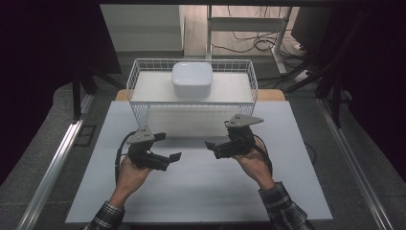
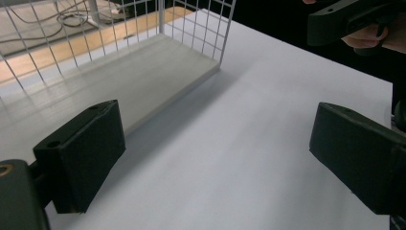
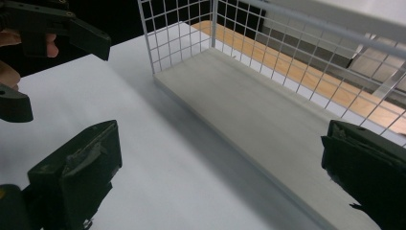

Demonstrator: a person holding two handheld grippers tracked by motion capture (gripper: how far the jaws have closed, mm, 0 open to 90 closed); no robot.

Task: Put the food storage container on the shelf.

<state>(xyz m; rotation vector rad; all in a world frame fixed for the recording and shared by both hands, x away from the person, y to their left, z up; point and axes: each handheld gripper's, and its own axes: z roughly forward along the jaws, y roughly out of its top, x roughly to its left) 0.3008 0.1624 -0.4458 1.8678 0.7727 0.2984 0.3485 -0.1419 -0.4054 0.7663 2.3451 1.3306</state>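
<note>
I'm holding both grippers, left (image 1: pixel 173 152) and right (image 1: pixel 209 147), fingers apart and empty, near the basket (image 1: pixel 139 72); the bowl (image 1: pixel 192 79) is sitting beyond them, slightly nearer my right.

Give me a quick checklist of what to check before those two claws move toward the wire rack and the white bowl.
1. Left gripper open, nothing held: ok.
2. Right gripper open, nothing held: ok.
3. Bowl sits flat on the rack's upper shelf: ok.
4. Lower shelf free of things: ok.
5. Table between grippers and rack free of clutter: ok.
6. What the bowl contains: cannot tell.
</note>
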